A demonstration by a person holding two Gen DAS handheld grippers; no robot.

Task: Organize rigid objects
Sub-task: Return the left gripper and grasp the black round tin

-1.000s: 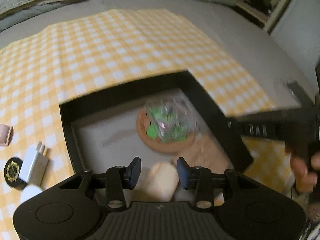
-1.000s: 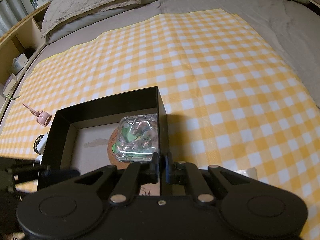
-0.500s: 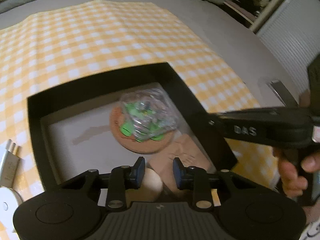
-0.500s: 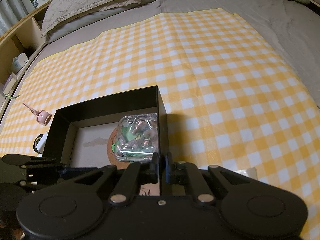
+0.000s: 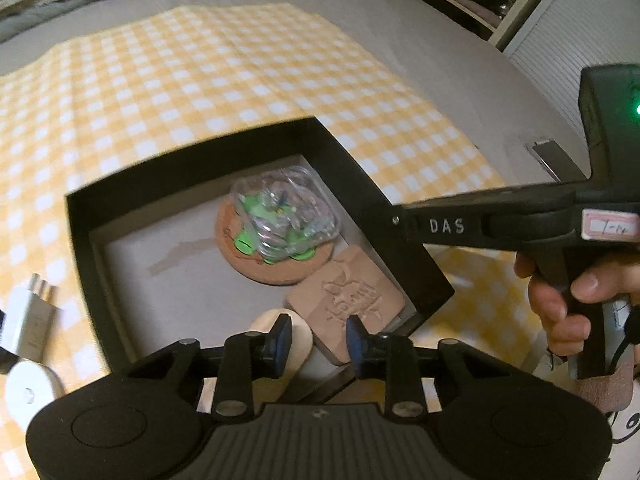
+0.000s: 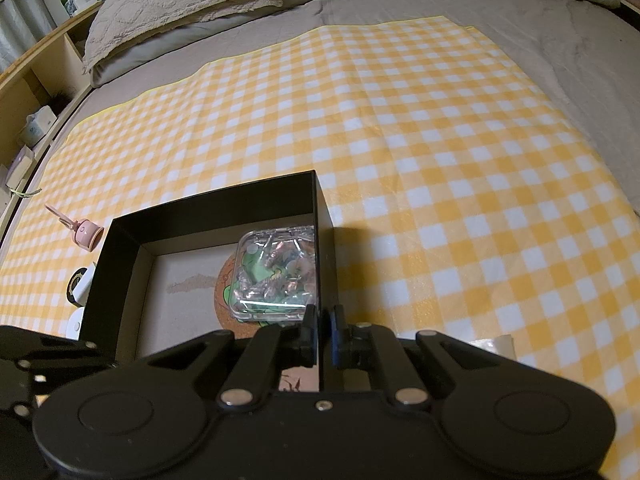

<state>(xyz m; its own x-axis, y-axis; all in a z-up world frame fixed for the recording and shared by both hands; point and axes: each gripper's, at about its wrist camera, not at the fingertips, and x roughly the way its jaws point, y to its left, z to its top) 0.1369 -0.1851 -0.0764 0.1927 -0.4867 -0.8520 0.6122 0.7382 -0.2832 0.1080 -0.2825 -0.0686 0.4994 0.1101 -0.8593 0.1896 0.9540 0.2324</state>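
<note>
Left wrist view: clear plastic case (image 5: 286, 214) shows green pieces inside.

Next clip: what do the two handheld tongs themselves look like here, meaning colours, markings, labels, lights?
Both tongs are matte black plastic with silver screws and blue-black pads. The left tongs have a ribbed top plate and two round recesses. The right tongs look the same from their own camera; seen from the side they carry white letters "DAS", a pink-edged handwritten label, a green light and a pistol handle.
</note>
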